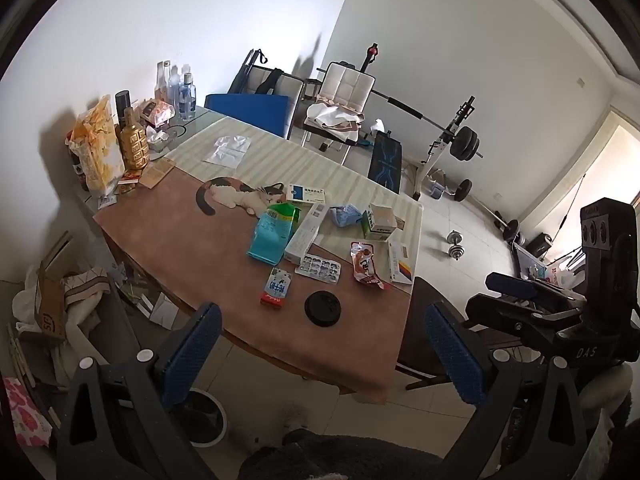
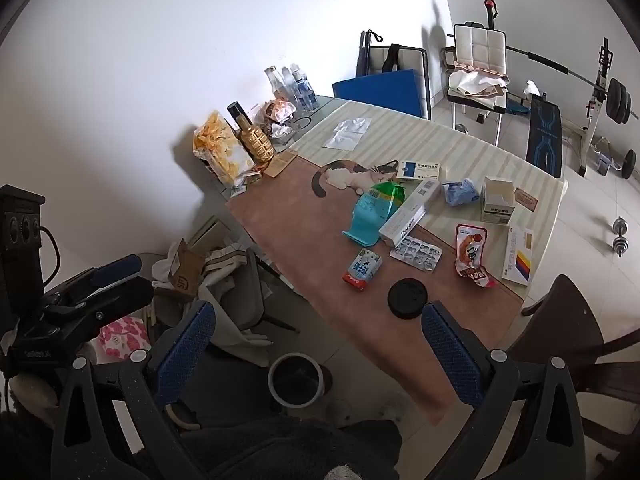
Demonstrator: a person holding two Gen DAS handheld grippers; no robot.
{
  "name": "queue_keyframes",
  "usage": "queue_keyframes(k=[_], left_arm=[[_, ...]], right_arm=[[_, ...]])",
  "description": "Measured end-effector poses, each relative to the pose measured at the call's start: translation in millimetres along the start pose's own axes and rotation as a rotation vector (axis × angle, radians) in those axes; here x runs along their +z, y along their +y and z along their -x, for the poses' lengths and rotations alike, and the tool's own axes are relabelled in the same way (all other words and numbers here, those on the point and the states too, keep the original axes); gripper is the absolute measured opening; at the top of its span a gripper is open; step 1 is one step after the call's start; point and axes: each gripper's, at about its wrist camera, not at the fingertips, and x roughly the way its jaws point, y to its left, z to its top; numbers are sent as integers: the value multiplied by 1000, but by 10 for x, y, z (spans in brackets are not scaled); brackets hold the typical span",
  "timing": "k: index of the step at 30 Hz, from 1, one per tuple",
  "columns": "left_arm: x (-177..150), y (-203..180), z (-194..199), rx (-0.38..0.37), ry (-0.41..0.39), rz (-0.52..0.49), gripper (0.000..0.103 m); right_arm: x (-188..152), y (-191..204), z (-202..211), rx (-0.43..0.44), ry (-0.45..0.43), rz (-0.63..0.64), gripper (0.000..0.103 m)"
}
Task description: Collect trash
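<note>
Trash lies scattered on the table point(image 1: 224, 280) point(image 2: 304, 240): a teal pouch point(image 1: 272, 236) point(image 2: 372, 216), a small drink carton point(image 1: 277, 286) point(image 2: 362, 268), a blister pack point(image 1: 319, 269) point(image 2: 416, 254), a red snack wrapper point(image 1: 365, 267) point(image 2: 472, 256), a black lid point(image 1: 322, 307) point(image 2: 408, 298), a crumpled blue bag point(image 1: 345, 215) point(image 2: 460, 192) and several medicine boxes. A dark bin with a white rim point(image 2: 295, 378) point(image 1: 208, 416) stands on the floor below the table edge. My left gripper point(image 1: 320, 348) and right gripper point(image 2: 320, 344) are open, empty, held above the floor short of the table.
Bottles, a chip bag point(image 1: 98, 148) and a gold bottle point(image 1: 134, 142) crowd the table's far left. A cluttered chair point(image 2: 224, 280) stands left of the table. A dark chair point(image 2: 572, 320) is at the right. Weight bench and barbell point(image 1: 448, 136) stand beyond.
</note>
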Motion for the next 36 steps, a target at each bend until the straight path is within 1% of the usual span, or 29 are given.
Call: queue_keyframes(k=[2,7,13,21,36], left_arm=[[-2,-1,2,-4,-1,-3,103],[-69,-43,-54,-8,8,-5,103],[-45,-77,-48,-13,15,-3,103],[-84,-93,-91,-28,13,-8,103],[-99,-134,-101,-35,14,-12,103]], right_arm=[[-4,-7,12,-13,-8,11,103],[-6,-38,43,-10,-6,10,103],[-9,-80,76,-5,-4,7,103],[-37,-45,60,0,-4,8,103],[-30,-33,83,5,-3,8,103]])
